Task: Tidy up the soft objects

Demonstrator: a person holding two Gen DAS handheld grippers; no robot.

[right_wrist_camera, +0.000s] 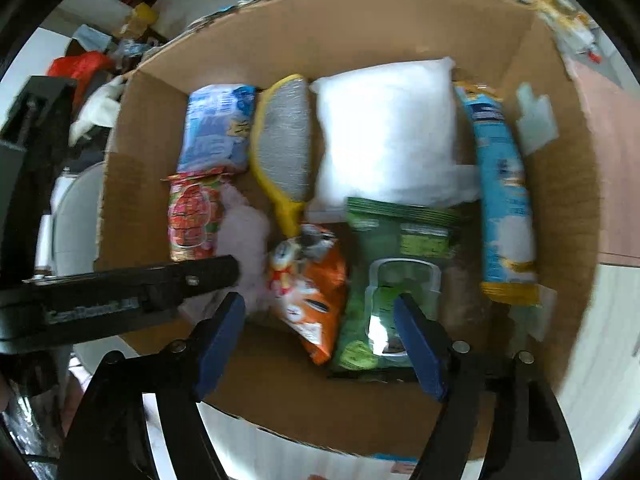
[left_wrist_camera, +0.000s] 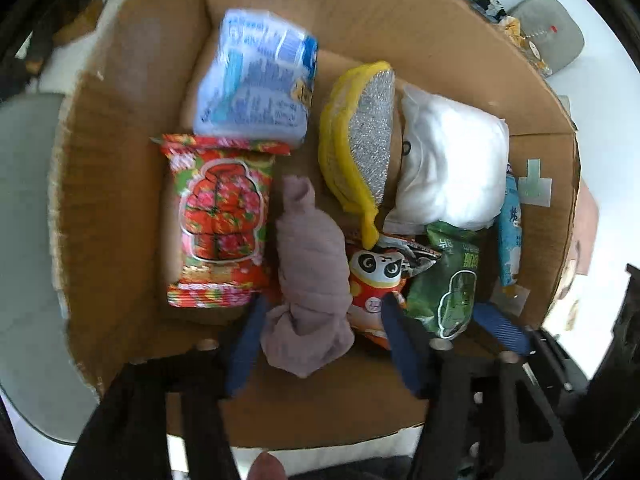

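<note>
Looks like the packing step: the mauve knotted cloth bundle [left_wrist_camera: 306, 280] is set in the cardboard box [left_wrist_camera: 120, 200] between the spread left gripper [left_wrist_camera: 320, 332] fingers, probably released, so withdrawal is called for, while the right gripper [right_wrist_camera: 320, 344] is held spread and empty.

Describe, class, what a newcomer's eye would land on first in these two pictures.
First comes the open cardboard box packed with soft goods, its white pillow-like pack glaring at the back. Next, the red floral packet lies at the left side, and a knotted mauve cloth bundle lies between the fingers of the open left gripper.
</note>
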